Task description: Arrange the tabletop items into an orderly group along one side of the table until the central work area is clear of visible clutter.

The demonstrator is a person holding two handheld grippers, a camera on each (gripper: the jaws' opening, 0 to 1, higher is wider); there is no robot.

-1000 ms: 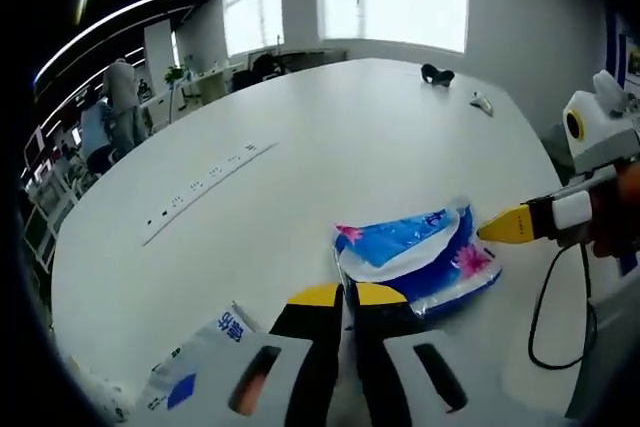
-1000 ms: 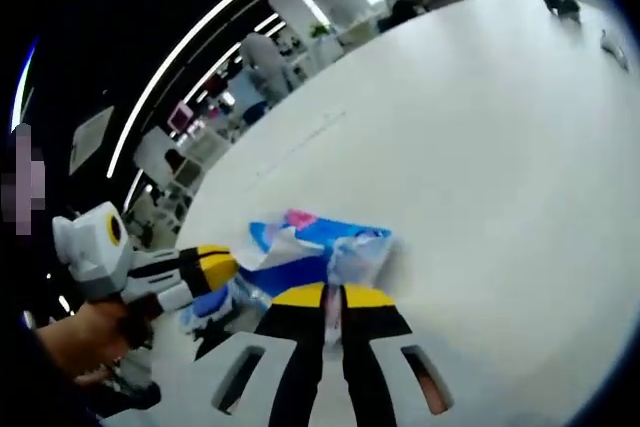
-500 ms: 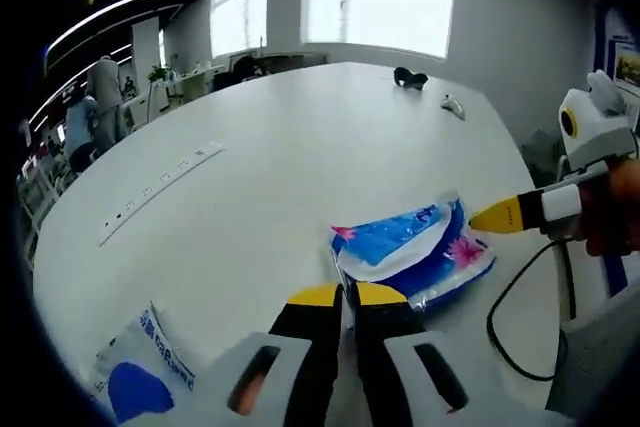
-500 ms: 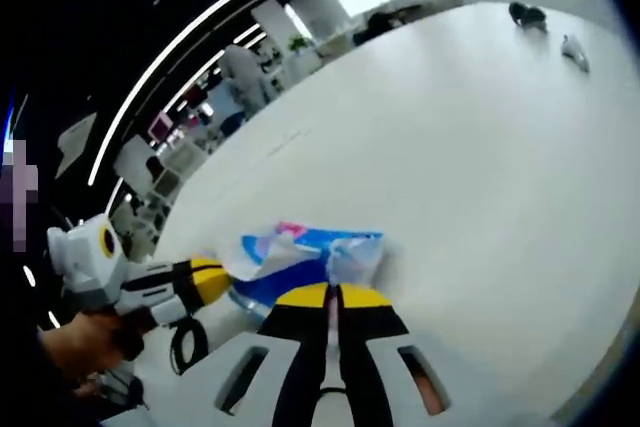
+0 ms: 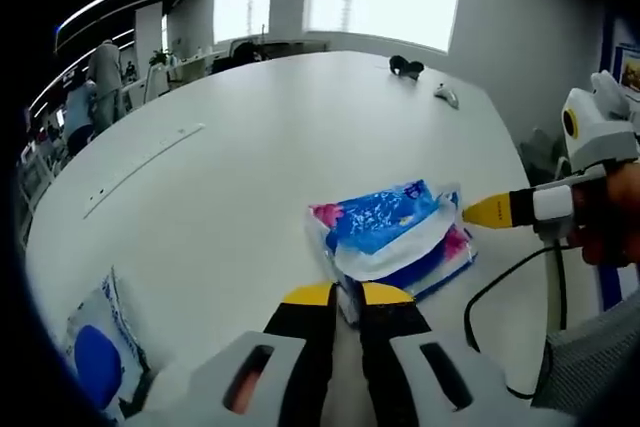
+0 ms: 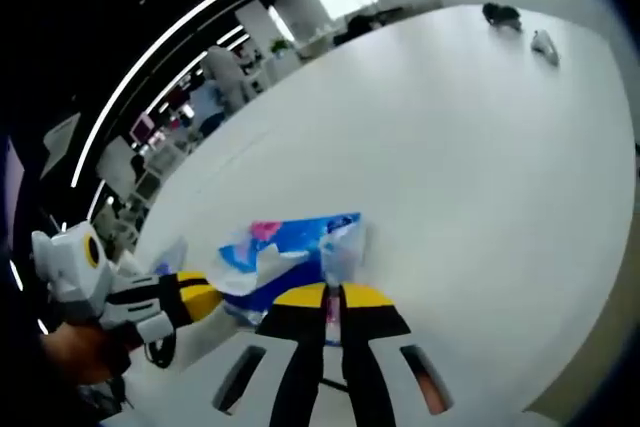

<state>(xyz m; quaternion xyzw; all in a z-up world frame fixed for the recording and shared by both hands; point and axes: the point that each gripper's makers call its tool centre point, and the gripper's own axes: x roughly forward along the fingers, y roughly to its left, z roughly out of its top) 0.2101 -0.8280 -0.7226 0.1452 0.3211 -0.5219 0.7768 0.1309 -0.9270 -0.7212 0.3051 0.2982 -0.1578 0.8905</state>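
Note:
A blue and white soft tissue pack (image 5: 385, 232) with pink flowers sits over the white table (image 5: 250, 147), held at both ends. My left gripper (image 5: 347, 294) is shut on the pack's near edge. My right gripper (image 5: 472, 213) comes in from the right, its yellow tip shut on the pack's other end. In the right gripper view, the right gripper (image 6: 333, 297) pinches the clear plastic end of the pack (image 6: 285, 247), and the left gripper (image 6: 212, 293) holds it from the left. A hand grips each tool.
A white and blue packet (image 5: 95, 367) lies at the table's near left edge. Far across the table are a small dark object (image 5: 405, 65) and a small white one (image 5: 446, 97). A black cable (image 5: 490, 297) hangs at the right. People stand among desks (image 5: 100, 87) beyond.
Both grippers stay shut on the pack. The pack has bunched up between them and sits closer to the left gripper's jaws. Both cameras have shifted, so the white packet shows further left.

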